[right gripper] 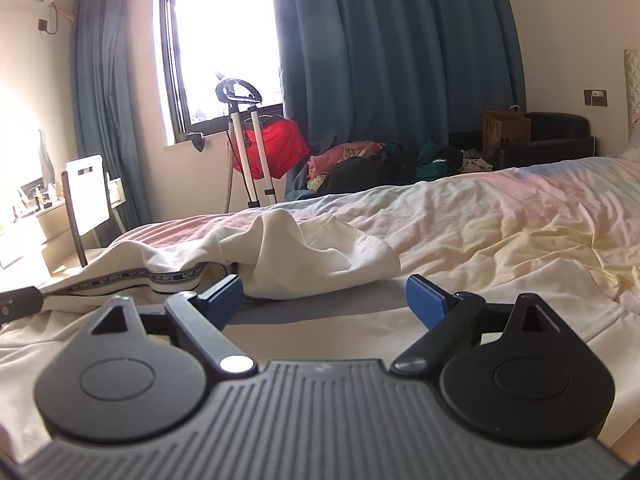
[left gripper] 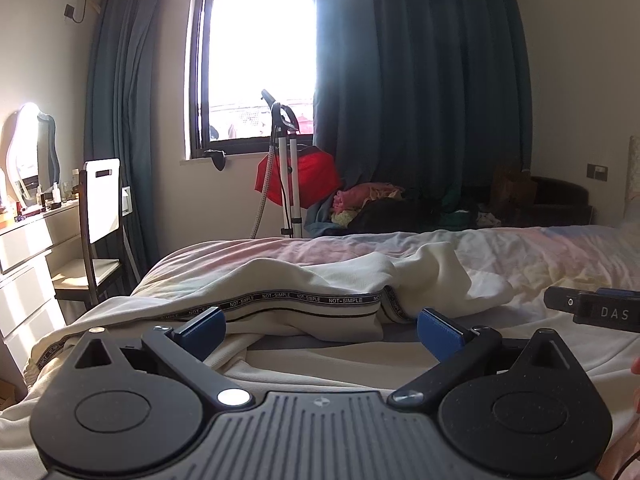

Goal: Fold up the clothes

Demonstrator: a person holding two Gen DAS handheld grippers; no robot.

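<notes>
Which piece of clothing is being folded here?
Start at the wide bed with its pastel sheet. Near its foot end lies a rumpled cream garment. Only it carries a black tape trim printed NOT-SIMPLE, unlike the colourful clothes pile beyond the bed.

Two handheld grippers, the left gripper (left gripper: 320,330) and the right gripper (right gripper: 324,298), each with two blue-padded fingers (left gripper: 204,326) set wide apart, hover over one bed (right gripper: 500,216) carrying one cream garment (left gripper: 320,280). Behind stand one window (left gripper: 256,52), two blue curtains (left gripper: 420,72), one chair (left gripper: 100,216), one mirror (left gripper: 24,152), one red bag (left gripper: 308,176) and one clothes pile (right gripper: 360,164).
</notes>
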